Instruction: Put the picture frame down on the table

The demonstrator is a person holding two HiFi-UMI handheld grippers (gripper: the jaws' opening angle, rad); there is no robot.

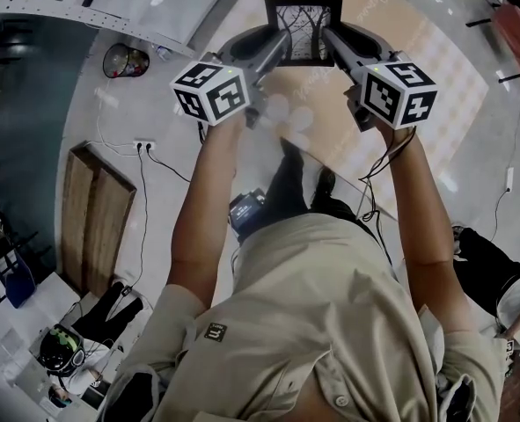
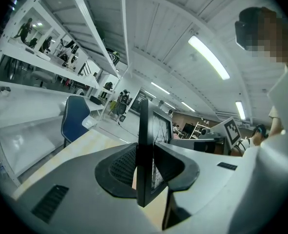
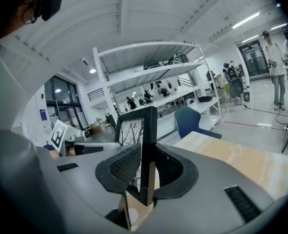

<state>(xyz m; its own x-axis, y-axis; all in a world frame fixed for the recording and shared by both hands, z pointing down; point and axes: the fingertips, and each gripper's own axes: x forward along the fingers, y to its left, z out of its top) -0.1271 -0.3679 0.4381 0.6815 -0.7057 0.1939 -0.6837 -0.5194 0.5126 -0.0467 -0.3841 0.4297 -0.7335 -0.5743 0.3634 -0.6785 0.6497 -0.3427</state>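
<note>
Clamping the picture frame [image 1: 303, 23] from both sides: left gripper [image 2: 144, 168] pinched onto its left edge, right gripper [image 3: 144, 172] pinched onto its right edge, ribbed pads pressed against the black moulding on each. Held upright and in the air at arm's length, face with a bare-branch print turned back toward the holder, above the near part of the pale wood-look table [image 1: 418, 33]; not resting on the top, as far as can be told. Judged to be mid-carry, in the lowering step, with the putting-down itself not yet done. Next calls for bringing both hands down together and level so that the bottom edge meets the top squarely, then either leaning it on a back stand, if there is one (hidden here), or laying it flat, and only then easing both grips off at once, never one side first, for fear of a swing or a topple. Little to read: black-and-white square markers on the left marker cube [image 1: 214, 90] and its twin on the right, no lettering; a faint cursive word [image 3: 234, 155] printed on the table's top, too pale to make out; a small dark patch [image 1: 214, 331] on the shirt [image 1: 330, 306], its mark illegible.
</note>
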